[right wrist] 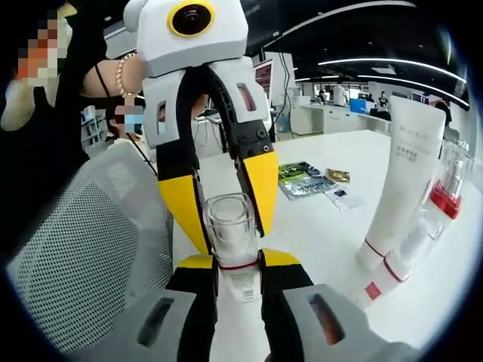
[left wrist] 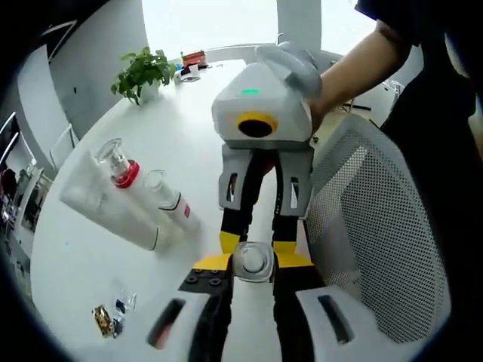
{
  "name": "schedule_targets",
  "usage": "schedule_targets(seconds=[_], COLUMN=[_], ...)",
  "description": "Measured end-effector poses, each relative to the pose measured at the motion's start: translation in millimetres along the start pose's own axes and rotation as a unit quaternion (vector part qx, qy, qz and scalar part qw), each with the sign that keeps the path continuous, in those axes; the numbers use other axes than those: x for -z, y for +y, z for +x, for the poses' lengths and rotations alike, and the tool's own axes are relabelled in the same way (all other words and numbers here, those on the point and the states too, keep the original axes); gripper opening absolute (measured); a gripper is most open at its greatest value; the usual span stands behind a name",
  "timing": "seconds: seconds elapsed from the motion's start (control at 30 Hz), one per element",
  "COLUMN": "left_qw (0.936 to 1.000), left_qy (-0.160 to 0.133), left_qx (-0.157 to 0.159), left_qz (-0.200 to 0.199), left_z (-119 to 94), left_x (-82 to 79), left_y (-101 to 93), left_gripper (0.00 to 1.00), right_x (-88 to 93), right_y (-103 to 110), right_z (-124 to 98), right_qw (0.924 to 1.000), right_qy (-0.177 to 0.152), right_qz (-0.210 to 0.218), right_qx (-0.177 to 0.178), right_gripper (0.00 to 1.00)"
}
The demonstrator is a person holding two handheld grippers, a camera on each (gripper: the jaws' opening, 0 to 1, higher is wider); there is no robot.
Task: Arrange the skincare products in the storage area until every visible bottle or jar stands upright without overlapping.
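Left tool [left wrist: 253,260] and right tool [right wrist: 230,260] meeting tip to tip over the surface's [left wrist: 189,128] near edge, both pinching one small bottle [right wrist: 230,226] with a clear cap. In the right gripper view, sitting upright between the right tool's yellow-tipped jaws, clear cap up, red ring and white label below, with the left tool [right wrist: 226,196] reaching down from 12 o'clock and its yellow pads closing on the cap from both sides. In the left gripper view, showing the same bottle [left wrist: 253,260] end-on at 6 o'clock, clear cap facing the lens, gripped between the jaws, while the right tool [left wrist: 256,219] is coming in from 12 o'clock with a person's hand [left wrist: 321,98] wrapped around its body.

Lying at 9 o'clock in the left gripper view: a large white tube [left wrist: 102,204], a red-collared bottle [left wrist: 121,167] resting on top of it, and a slim tube [left wrist: 172,200] with a clear cap just beside them, all on their sides. Appearing at 3 o'clock in the right gripper view as tube [right wrist: 400,181], red-collared bottle [right wrist: 445,188] and slim tube [right wrist: 392,279], touching one another.

Resting at 7 o'clock in the left gripper view, small sachets [left wrist: 109,313]; at 11 o'clock, a potted plant [left wrist: 142,75]. Standing by the edge, a mesh chair [left wrist: 370,226]. Lying mid-surface in the right gripper view, a green packet [right wrist: 302,179].
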State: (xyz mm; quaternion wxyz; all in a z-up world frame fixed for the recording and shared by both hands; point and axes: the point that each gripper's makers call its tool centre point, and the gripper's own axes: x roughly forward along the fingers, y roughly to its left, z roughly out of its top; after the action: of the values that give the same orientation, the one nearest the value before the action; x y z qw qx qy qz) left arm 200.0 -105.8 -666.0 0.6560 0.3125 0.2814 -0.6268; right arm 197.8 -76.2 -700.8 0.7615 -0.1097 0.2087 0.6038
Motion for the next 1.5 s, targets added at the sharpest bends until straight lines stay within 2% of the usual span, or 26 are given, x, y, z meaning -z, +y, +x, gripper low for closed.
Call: schedule_targets(seconds=[0.1, 0.23, 0.37, 0.43, 0.63, 0.87, 1.13, 1.5], left_qw=[1.0000, 0.9999, 0.9998, 0.9998, 0.9996, 0.9995, 0.9993, 0.9984], left_qy=[-0.004, -0.012, -0.017, -0.020, -0.024, -0.024, -0.036, -0.046], left_qx=[-0.001, -0.004, -0.004, -0.005, -0.005, -0.006, -0.010, -0.032], left_qz=[0.003, 0.004, 0.006, 0.009, 0.013, 0.019, 0.008, -0.003], left_z=[0, 2, 6, 8, 12, 18, 24, 32], left_x=[-1.4, -3.0, -7.2, -10.5, -16.2, -19.2, -24.7, -30.8], left_y=[2.3, 7.8, 13.5, 15.9, 27.8, 51.4, 74.5, 98.2], left_gripper=[0.23, 0.23, 0.23, 0.23, 0.23, 0.23, 0.23, 0.24], right_x=[-0.4, 1.3, 6.0, 9.8, 18.8, 33.9, 49.8, 59.8], right_y=[-2, -10, -16, -22, -29, -33, -31, -28], right_z=[0, -3, -8, -14, -31, -49, -63, -73], right_qw=[1.0000, 0.9994, 0.9989, 0.9979, 0.9947, 0.9891, 0.9802, 0.9713], right_qy=[-0.002, -0.005, -0.001, 0.000, -0.011, -0.014, -0.015, -0.019], right_qz=[0.004, 0.031, 0.034, 0.040, 0.074, 0.106, 0.146, 0.174], right_qx=[0.004, 0.016, 0.031, 0.050, 0.071, 0.101, 0.133, 0.161], right_gripper=[0.21, 0.23, 0.24, 0.26, 0.33, 0.38, 0.49, 0.61])
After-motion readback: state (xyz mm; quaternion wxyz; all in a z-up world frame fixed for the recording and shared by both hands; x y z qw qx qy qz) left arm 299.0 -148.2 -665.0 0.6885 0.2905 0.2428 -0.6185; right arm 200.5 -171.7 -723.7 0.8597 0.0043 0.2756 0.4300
